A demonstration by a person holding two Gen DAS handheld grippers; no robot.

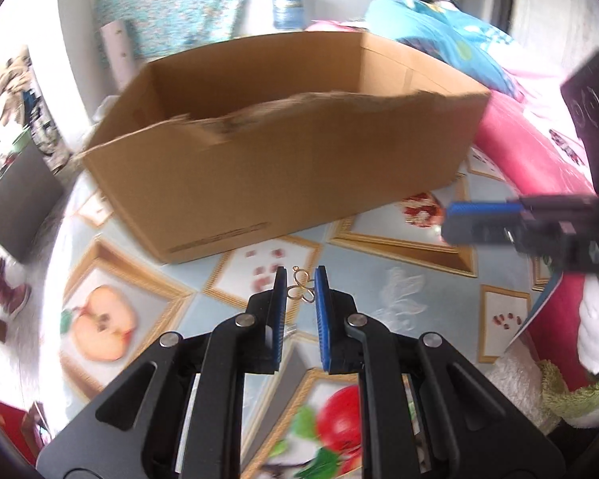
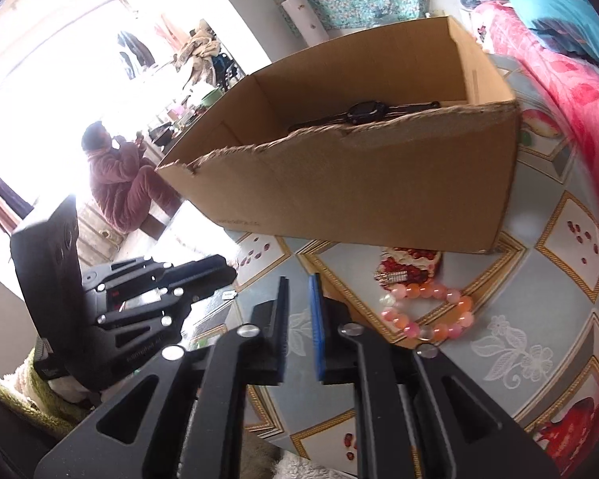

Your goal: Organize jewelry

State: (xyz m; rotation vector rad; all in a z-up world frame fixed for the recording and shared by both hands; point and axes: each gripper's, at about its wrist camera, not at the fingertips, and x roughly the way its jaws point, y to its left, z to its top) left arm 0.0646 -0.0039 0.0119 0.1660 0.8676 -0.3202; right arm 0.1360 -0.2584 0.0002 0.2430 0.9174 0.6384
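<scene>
Forward, left tool (image 1: 300, 288) clasping a gold wire earring (image 1: 299, 289); right tool (image 2: 298, 299) narrowly parted, level, empty.

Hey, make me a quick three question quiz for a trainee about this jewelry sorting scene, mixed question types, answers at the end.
1. True or false: the black wristwatch already lies inside the open brown cardboard box.
2. What sits between the left gripper fingers?
A. small gold wire earring
B. silver spoon
C. red comb
3. Fill in: the pink and orange beaded bracelet lies on the fruit-patterned ____, outside the box.

Key: 1 true; 2 A; 3 tablecloth.
</scene>
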